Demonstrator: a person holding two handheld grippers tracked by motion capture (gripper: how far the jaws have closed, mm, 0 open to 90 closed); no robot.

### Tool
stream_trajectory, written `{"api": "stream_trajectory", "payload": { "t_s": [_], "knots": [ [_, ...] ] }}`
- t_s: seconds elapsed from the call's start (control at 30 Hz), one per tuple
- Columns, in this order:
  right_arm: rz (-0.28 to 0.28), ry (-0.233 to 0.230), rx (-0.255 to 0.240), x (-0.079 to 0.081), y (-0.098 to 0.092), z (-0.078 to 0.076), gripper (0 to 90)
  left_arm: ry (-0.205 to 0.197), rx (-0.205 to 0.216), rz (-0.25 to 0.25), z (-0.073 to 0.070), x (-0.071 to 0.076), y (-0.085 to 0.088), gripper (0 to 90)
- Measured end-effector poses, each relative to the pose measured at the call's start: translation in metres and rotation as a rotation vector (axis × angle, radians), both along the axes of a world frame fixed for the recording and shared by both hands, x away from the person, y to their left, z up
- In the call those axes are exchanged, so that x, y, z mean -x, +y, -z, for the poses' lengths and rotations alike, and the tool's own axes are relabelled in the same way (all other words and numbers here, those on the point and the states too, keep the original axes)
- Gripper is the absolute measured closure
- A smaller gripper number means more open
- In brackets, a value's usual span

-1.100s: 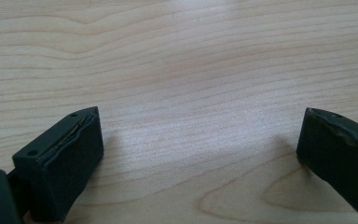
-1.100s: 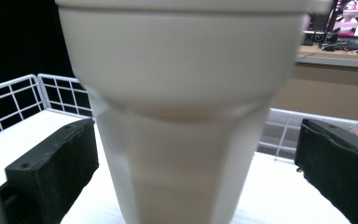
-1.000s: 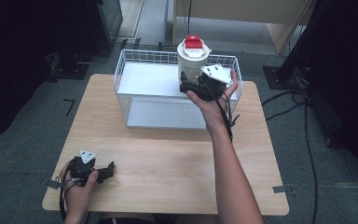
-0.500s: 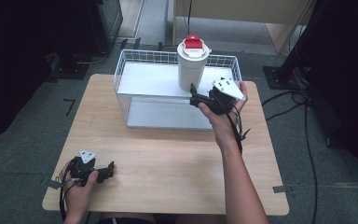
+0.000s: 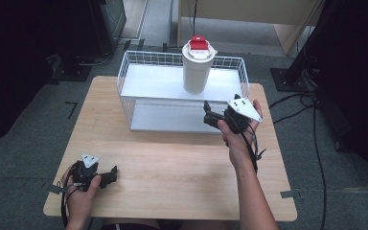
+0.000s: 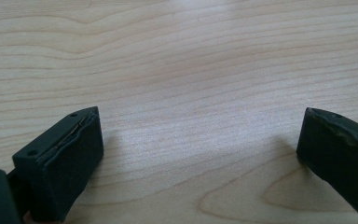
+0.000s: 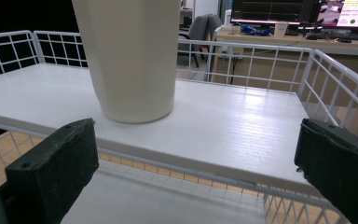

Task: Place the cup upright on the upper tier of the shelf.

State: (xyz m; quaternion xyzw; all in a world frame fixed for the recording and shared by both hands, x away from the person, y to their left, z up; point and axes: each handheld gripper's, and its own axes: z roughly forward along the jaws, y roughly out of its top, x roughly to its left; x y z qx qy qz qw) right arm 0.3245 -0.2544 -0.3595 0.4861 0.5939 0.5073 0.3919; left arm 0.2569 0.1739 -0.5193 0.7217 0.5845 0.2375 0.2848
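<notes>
Landmark = white wire shelf rack (image 5: 139, 72) at the far side of the light wood-grain table (image 5: 172, 163). Right forearm comes up from the near table edge, extended, wrist nearly straight; right hand (image 5: 237, 136) holds the right gripper (image 5: 207, 114) just in front of the rack's right front corner, jaws pointing left and toward the rack, grey three-cornered plate on top, black cable trailing down along the wrist. In the right gripper view its jaws stand wide apart with nothing between them; they look across the rack's front wire rail onto the upper shelf. Pads are matte black, blocky, with slightly worn edges. The white tumbler (image 5: 196, 72) stands upright on the rack's upper shelf, right of centre, well clear of the right gripper; tapered, faintly faceted, matte off-white wall, white lid with a red cap (image 5: 199, 44). Upper shelf is a smooth white painted board with a faint grain; rack walls are thin white wire grid; a second white board sits below it. Left hand (image 5: 81, 184) rests at the near-left corner of the table, well apart from the rack, gripping the left gripper (image 5: 112, 173), which lies low on the tabletop, jaws pointing right. Left gripper view: jaws spread wide, empty, bare wood grain between them.
</notes>
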Motion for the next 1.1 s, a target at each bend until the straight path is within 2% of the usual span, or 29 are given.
{"api": "stream_trajectory", "payload": {
  "t_s": [0.7, 0.93, 0.97, 1.1],
  "knots": [
    [0.039, 0.031, -0.006, 0.043, -0.038, 0.037, 0.0, 0.0, 0.002, -0.001, 0.0, 0.0, 0.0, 0.9],
    [0.061, 0.054, -0.015, 0.054, -0.051, 0.053, 0.0, 0.002, 0.0, 0.001, 0.0, 0.0, 0.0, 0.8],
    [0.072, 0.061, -0.024, 0.058, -0.056, 0.06, 0.0, 0.002, 0.0, 0.001, 0.0, 0.0, 0.0, 0.9],
    [0.088, 0.084, -0.03, 0.064, -0.063, 0.074, 0.0, 0.003, 0.0, 0.001, 0.0, 0.0, 0.0, 0.9]
  ]
}}
